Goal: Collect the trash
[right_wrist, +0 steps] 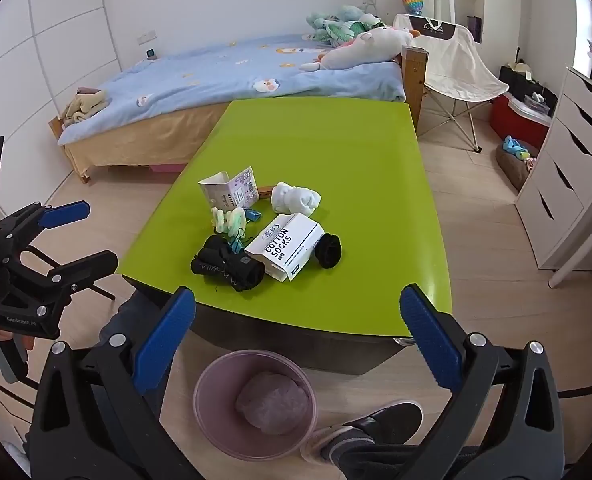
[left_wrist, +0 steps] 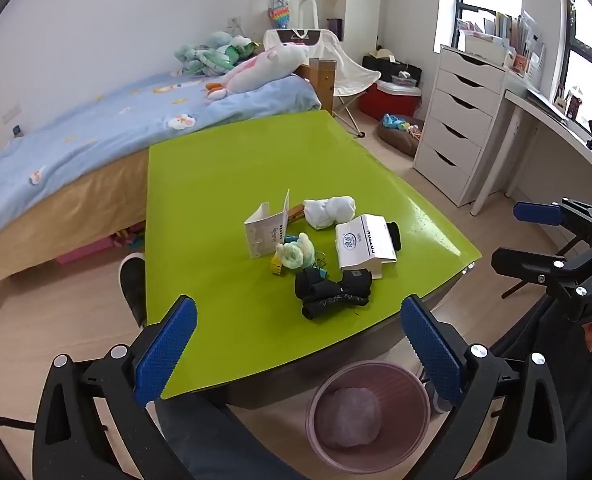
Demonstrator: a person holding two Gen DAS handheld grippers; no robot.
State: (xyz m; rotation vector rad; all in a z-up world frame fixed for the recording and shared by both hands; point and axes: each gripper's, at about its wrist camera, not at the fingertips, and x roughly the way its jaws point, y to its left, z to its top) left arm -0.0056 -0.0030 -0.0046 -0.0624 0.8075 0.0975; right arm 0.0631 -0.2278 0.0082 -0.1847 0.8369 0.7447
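Observation:
A green table (left_wrist: pixel 224 184) (right_wrist: pixel 335 148) carries a pile: a white "COTTON SOCKS" box (left_wrist: pixel 365 246) (right_wrist: pixel 286 244), a folded white card package (left_wrist: pixel 266 230) (right_wrist: pixel 232 190), black socks (left_wrist: pixel 331 294) (right_wrist: pixel 228 266), a black sock roll (right_wrist: pixel 328 251), white socks (left_wrist: pixel 329 210) (right_wrist: pixel 296 197), pale green socks (left_wrist: pixel 296 254) (right_wrist: pixel 230 218) and binder clips. A pink trash bin (left_wrist: pixel 367 416) (right_wrist: pixel 256 404) stands on the floor below the near table edge, with crumpled plastic inside. My left gripper (left_wrist: pixel 297 352) and right gripper (right_wrist: pixel 297 344) are open and empty, held above the bin, short of the pile.
A bed with a blue cover (left_wrist: pixel 96 128) (right_wrist: pixel 236 76) lies beyond the table. A white folding chair (right_wrist: pixel 455 60), a white drawer unit (left_wrist: pixel 459 120) (right_wrist: pixel 575 160) and a desk (left_wrist: pixel 543 120) stand at the right. My shoe (right_wrist: pixel 375 424) rests beside the bin.

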